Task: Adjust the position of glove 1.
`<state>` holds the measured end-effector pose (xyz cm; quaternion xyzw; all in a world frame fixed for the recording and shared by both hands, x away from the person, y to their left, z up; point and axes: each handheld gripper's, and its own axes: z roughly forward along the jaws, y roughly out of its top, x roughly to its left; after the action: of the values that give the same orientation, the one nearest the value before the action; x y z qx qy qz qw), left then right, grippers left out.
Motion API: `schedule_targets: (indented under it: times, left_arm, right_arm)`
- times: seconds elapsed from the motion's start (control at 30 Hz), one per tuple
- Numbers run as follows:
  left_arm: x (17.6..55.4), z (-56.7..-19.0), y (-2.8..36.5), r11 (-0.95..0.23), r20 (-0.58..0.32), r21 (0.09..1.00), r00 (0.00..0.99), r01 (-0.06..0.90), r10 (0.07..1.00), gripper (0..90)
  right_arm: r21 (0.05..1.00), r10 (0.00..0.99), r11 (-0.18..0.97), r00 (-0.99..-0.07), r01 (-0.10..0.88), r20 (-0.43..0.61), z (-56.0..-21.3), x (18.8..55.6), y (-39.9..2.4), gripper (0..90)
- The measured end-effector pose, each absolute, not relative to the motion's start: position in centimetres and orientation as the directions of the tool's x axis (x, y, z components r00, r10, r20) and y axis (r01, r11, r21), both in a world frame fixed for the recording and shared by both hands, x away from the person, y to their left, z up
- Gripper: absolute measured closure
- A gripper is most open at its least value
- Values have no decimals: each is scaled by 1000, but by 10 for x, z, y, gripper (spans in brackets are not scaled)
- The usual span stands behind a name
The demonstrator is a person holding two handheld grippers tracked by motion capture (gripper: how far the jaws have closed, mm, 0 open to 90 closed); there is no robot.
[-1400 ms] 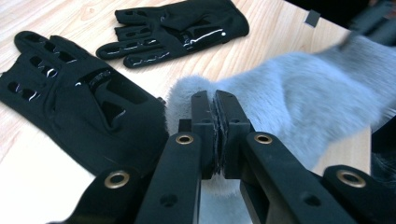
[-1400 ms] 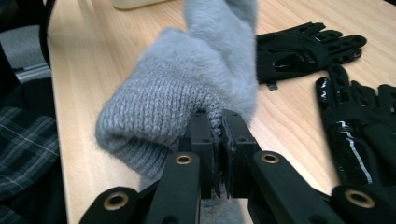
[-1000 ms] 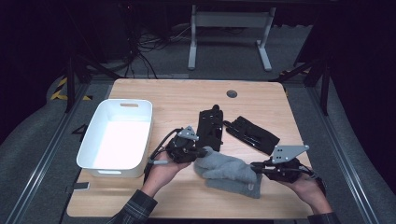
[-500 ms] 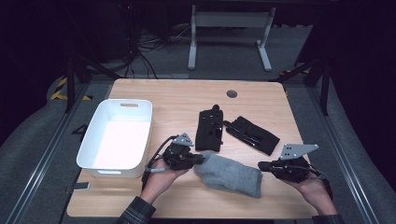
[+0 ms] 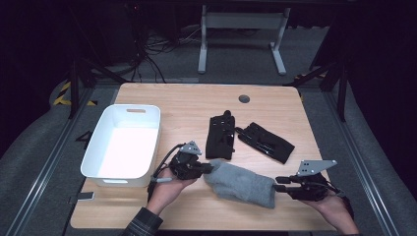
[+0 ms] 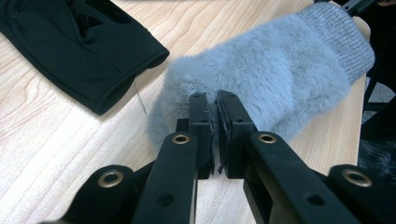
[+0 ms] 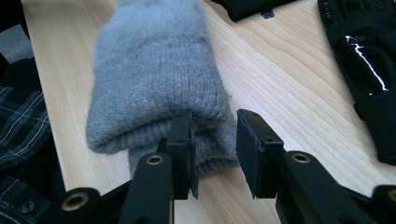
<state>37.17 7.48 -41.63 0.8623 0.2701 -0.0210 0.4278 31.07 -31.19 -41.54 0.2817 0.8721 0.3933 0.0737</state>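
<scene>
Both grippers (image 5: 209,167) (image 5: 277,183) lie level, apparently flanking the grey mitten (image 5: 241,184).

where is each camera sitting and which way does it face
High view: above the person's side, looking forward and down at the table; both forearms, left gripper, right gripper.
Left gripper view: rides that gripper, jaws shut on the grey mitten fluffy end.
Right gripper view: rides that gripper, jaws just opening around the knit cuff.
Shared: the mitten, black gloves.
</scene>
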Motion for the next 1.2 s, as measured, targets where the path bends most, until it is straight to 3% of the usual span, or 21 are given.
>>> schedule_targets:
  times: [0.1, 0.23, 0.3, 0.77, 1.0, 1.07, 1.17, 1.2]
  left_arm:
    - [372, -417, 75, -490, -269, 725, 853, 485, 447, 855]
    - [372, -417, 74, -493, -269, 723, 854, 484, 445, 861]
    - [372, -417, 74, -493, -270, 723, 855, 484, 444, 865]
    - [357, -395, 68, -454, -347, 740, 859, 497, 376, 874]
    - [366, -411, 68, -495, -335, 693, 843, 523, 421, 864]
    - [368, -416, 68, -505, -332, 681, 839, 529, 431, 813]
    - [368, -415, 74, -481, -295, 697, 824, 531, 483, 587]
    - [368, -413, 77, -475, -286, 702, 821, 530, 494, 536]
  right_arm:
    - [721, 549, 537, -831, 438, 96, -418, 315, -309, 665]
    - [709, 547, 539, -829, 455, 116, -423, 322, -308, 835]
    - [711, 551, 534, -827, 456, 117, -423, 323, -309, 878]
    - [747, 567, 492, -815, 447, 114, -397, 315, -327, 897]
    - [711, 567, 526, -816, 467, 116, -409, 320, -324, 894]
    - [706, 572, 530, -812, 471, 113, -413, 321, -324, 874]
    - [709, 600, 514, -793, 484, 106, -415, 323, -330, 789]
    - [705, 619, 511, -779, 492, 96, -417, 324, -334, 801]
